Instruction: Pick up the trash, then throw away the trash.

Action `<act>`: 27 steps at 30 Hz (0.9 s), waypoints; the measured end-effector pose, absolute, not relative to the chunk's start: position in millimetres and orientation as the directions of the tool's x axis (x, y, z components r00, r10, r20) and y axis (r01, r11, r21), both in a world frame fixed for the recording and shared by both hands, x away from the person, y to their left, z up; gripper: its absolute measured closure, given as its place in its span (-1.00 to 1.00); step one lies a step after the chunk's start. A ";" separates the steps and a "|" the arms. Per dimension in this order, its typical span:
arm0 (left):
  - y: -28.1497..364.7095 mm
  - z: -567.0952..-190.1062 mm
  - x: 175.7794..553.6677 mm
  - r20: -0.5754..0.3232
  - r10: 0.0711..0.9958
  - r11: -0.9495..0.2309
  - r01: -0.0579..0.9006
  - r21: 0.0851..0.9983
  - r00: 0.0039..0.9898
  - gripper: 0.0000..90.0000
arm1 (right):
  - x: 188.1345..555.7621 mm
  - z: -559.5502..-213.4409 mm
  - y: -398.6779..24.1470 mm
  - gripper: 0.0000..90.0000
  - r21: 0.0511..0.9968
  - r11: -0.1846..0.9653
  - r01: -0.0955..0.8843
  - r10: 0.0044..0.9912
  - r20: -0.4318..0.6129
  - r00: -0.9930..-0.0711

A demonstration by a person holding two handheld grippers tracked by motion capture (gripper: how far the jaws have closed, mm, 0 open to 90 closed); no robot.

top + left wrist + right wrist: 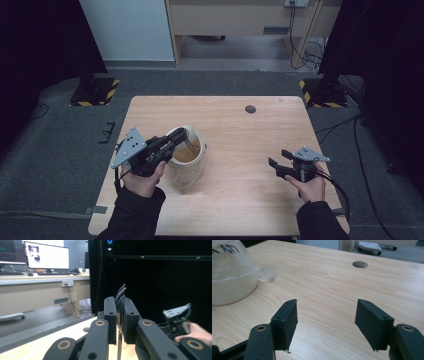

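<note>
The big light wooden bench (240,150) holds a round see-through plastic jug (187,160) with brown stuff inside, on its left part, lying tipped over. The left tongs (172,143) are right at its rim, squeezed shut on a thin dark strip (120,296). The right tongs (276,165) are open with nothing inside, well off to the jug's right, so the left hand is nearer.

The person is wearing dark long sleeves (135,212). Each black gripper, left gripper (172,141) and right gripper (278,161), is carrying a grey three-cornered plate, brass-ringed pivots on the jaw arms, and a trailing black cable.
</note>
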State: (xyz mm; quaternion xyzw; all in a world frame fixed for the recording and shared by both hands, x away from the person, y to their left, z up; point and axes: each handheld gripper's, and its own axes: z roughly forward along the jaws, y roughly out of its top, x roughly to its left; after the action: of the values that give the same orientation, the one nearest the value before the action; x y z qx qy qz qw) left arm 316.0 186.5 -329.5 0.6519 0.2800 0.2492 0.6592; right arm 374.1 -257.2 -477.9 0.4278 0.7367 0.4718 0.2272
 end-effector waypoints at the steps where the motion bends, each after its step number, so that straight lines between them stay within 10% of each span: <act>1: 189.2 -332.5 319.4 -0.041 0.700 0.021 0.037 0.999 0.713 0.87 | 375.2 -480.4 -259.2 -0.25 0.885 0.191 0.424 0.851 0.066 -0.521; 27: 179.6 -384.5 346.6 -0.020 0.708 -0.089 0.117 0.989 0.706 0.87 | 379.9 -488.3 -255.5 -0.32 0.863 0.243 0.443 0.844 0.037 -0.536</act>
State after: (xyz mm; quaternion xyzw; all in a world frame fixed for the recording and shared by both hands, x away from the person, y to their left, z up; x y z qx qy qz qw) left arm 346.6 179.6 -384.5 0.6966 0.2962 0.2436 0.6063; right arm 379.9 -255.5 -488.3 0.4256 0.7554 0.4441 0.2257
